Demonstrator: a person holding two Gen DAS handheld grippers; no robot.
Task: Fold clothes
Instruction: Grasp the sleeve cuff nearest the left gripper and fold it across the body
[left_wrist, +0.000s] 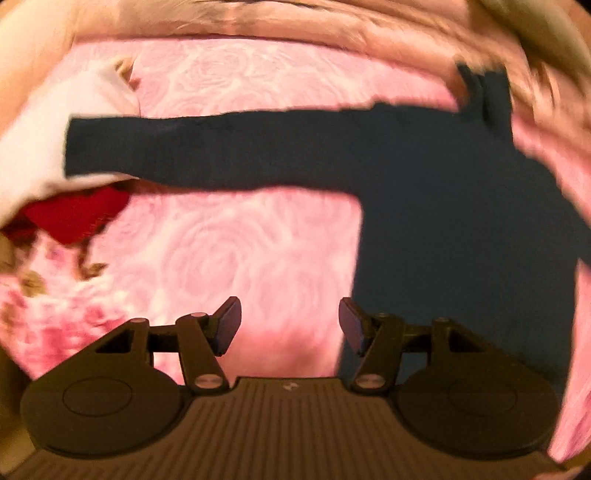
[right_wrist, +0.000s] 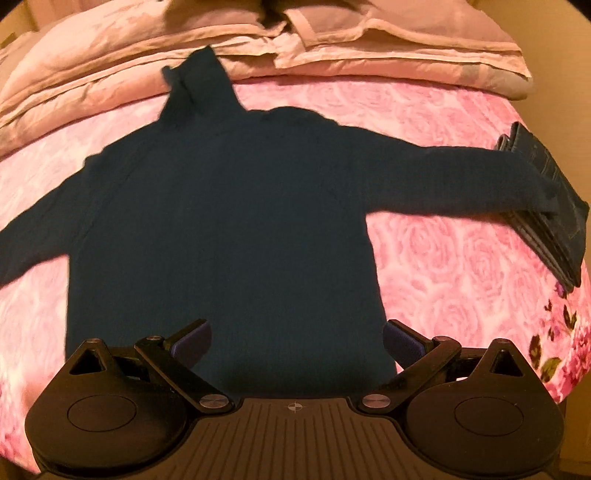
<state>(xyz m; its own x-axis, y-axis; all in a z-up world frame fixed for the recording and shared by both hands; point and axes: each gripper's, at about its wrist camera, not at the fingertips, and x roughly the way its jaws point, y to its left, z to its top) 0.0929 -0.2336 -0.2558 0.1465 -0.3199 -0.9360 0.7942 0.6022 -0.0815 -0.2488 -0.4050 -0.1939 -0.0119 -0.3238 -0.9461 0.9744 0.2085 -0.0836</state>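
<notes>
sweater: dark turtleneck sweater (right_wrist: 221, 221) lies flat, front side facing the cameras, on the pink rose bedspread (right_wrist: 443, 258), both sleeves out sideways, neck pointing at the folded bedding (right_wrist: 369, 44) at the far end.

left gripper: my left gripper (left_wrist: 290, 326) hangs over bare bedspread just beside the sweater's side edge, jaws apart, nothing in them.

right gripper: my right gripper (right_wrist: 297, 345) sits above the hem, jaws wide apart, empty.

step in hand: looks to me like the first fold hasn't started, so I'd go for a sleeve. I'd pinch near the cuff, grab only the sleeve layer and not the bedspread, then carry it across the chest without dragging the body crooked.

left view only: the cuff of that sleeve (left_wrist: 85, 147) lands on something white (left_wrist: 44, 147), with a red garment (left_wrist: 74, 218) under that. View is blurry though.

right view only: whole sweater outline, plus the other cuff resting on folded jeans (right_wrist: 550, 206) at the bed edge.
</notes>
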